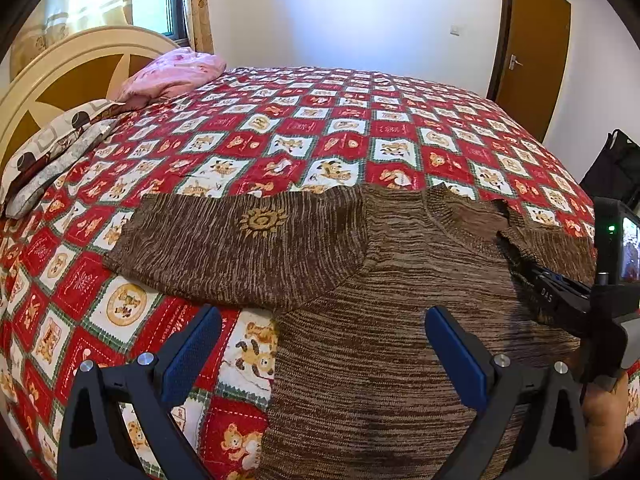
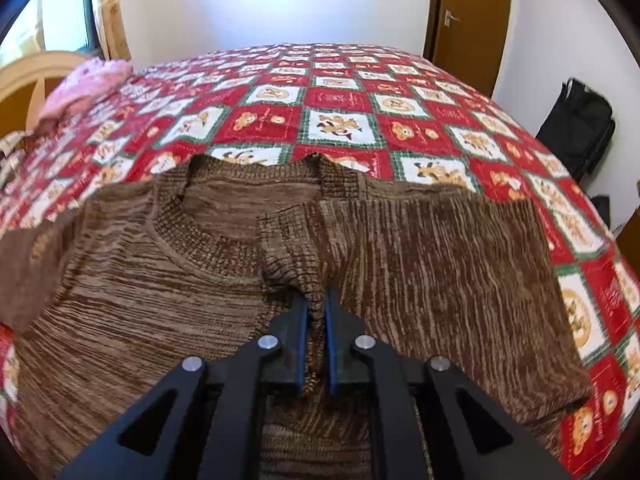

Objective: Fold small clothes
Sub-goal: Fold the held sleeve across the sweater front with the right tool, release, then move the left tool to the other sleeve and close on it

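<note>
One thin pinch: right claw (image 2: pixel 316 312) is clenched on the sleeve cuff (image 2: pixel 288 248) at frame centre, left claw (image 1: pixel 323 344) released over the sweater (image 1: pixel 360 360) on the bed (image 1: pixel 280 128), so the knit may slip or drag the body askew.

The right claw (image 2: pixel 316 304) is pinched tight, its blue pads (image 2: pixel 303 332) nearly meeting on a bunched fold of knit cloth. The left claw (image 1: pixel 322 328) gapes wide, its pads (image 1: pixel 192 356) far apart, gripping nothing. A hand (image 1: pixel 604 408) sits right of it.
</note>
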The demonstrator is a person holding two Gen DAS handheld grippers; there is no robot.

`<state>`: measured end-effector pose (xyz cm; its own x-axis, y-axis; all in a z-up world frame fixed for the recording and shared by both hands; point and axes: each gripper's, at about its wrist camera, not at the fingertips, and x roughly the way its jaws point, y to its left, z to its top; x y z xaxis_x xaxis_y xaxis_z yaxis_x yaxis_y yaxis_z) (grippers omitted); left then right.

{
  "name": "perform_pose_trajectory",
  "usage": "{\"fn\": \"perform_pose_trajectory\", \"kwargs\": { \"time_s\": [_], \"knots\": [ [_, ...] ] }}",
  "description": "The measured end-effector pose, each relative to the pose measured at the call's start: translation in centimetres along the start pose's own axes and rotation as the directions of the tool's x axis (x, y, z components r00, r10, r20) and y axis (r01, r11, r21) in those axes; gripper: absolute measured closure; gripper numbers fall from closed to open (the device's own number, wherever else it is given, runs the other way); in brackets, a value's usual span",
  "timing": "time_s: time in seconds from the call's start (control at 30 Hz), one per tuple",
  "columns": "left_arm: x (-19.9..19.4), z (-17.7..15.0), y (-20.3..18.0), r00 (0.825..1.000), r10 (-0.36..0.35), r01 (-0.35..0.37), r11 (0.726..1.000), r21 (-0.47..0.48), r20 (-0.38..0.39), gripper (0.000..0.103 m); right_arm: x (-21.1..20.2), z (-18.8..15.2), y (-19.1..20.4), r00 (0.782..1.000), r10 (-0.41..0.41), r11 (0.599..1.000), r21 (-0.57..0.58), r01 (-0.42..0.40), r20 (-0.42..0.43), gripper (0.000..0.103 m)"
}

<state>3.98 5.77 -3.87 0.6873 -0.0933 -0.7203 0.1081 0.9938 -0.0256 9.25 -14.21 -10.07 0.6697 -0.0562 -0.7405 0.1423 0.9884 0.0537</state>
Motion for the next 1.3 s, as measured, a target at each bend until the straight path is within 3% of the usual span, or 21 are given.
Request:
{"fn": "perform_pose_trajectory", "kwargs": {
  "time_s": [0.2,0.33,0.4,0.47,0.6,0.63,0.7,0.73,0.77,0.87,0.97,1.1,1.2,1.3],
  "knots": [
    [0.1,0.0,-0.5,1.0,-0.004,0.004,1.0,0.007,-0.009,0.001,-0.7,0.3,2.0,0.999,0.047,0.998,-0.03,-0.047,0.002,0.091],
    [-0.2,0.1,-0.2,1.0,0.01,-0.01,1.0,0.02,0.004,0.001,0.9,-0.3,2.7,0.999,0.05,0.996,-0.077,-0.052,-0.018,0.081],
    [-0.4,0.3,0.9,0.999,0.027,-0.027,1.0,0.002,0.022,0.001,0.3,0.0,2.3,0.995,0.093,0.994,-0.06,-0.095,-0.034,0.07],
    [-0.3,0.4,2.6,0.998,0.055,-0.054,0.998,-0.029,0.035,0.001,-1.3,0.0,1.0,0.984,0.175,0.984,0.023,-0.176,0.023,0.07],
    [0.7,0.8,8.8,0.992,0.122,-0.117,0.976,-0.185,0.013,0.001,-3.7,-0.3,0.2,0.978,0.18,0.981,0.06,-0.186,0.103,0.066],
    [0.9,0.8,10.8,0.992,0.13,-0.125,0.961,-0.247,0.004,0.001,-4.0,-0.6,0.2,0.978,0.172,0.982,0.062,-0.18,0.118,0.062],
    [1.3,0.6,14.7,0.989,0.149,-0.144,0.92,-0.365,-0.016,0.001,-4.7,-1.2,0.6,0.976,0.146,0.986,0.051,-0.156,0.164,0.037],
    [1.4,0.5,16.5,0.987,0.16,-0.155,0.896,-0.416,-0.023,0.001,-4.9,-1.4,0.8,0.973,0.139,0.988,0.039,-0.148,0.186,0.035],
    [1.6,0.5,18.5,0.984,0.178,-0.171,0.869,-0.465,-0.03,0.001,-5.1,-1.7,1.4,0.971,0.129,0.991,0.018,-0.135,0.202,0.035],
    [2.7,1.1,21.4,0.961,0.275,-0.256,0.827,-0.501,-0.036,0.001,-4.6,-2.2,2.2,0.971,0.122,0.993,-0.025,-0.119,0.204,0.035],
    [4.9,2.0,22.7,0.955,0.287,-0.284,0.832,-0.478,-0.067,0.001,-3.9,-2.6,2.6,0.976,0.123,0.992,-0.038,-0.118,0.182,0.035],
    [8.1,2.6,23.8,0.968,0.228,-0.251,0.835,-0.49,-0.106,0.002,-3.8,-2.7,2.6,0.976,0.123,0.992,-0.041,-0.118,0.178,0.035],
    [9.5,2.4,24.0,0.975,0.175,-0.223,0.82,-0.527,-0.14,0.002,-3.5,-2.8,2.7,0.98,0.117,0.993,-0.043,-0.112,0.163,0.035],
    [10.0,2.5,23.5,0.968,0.2,-0.249,0.82,-0.515,-0.15,0.008,-3.2,-2.9,2.7,0.983,0.11,0.994,-0.042,-0.105,0.147,0.035]
  ]
}}
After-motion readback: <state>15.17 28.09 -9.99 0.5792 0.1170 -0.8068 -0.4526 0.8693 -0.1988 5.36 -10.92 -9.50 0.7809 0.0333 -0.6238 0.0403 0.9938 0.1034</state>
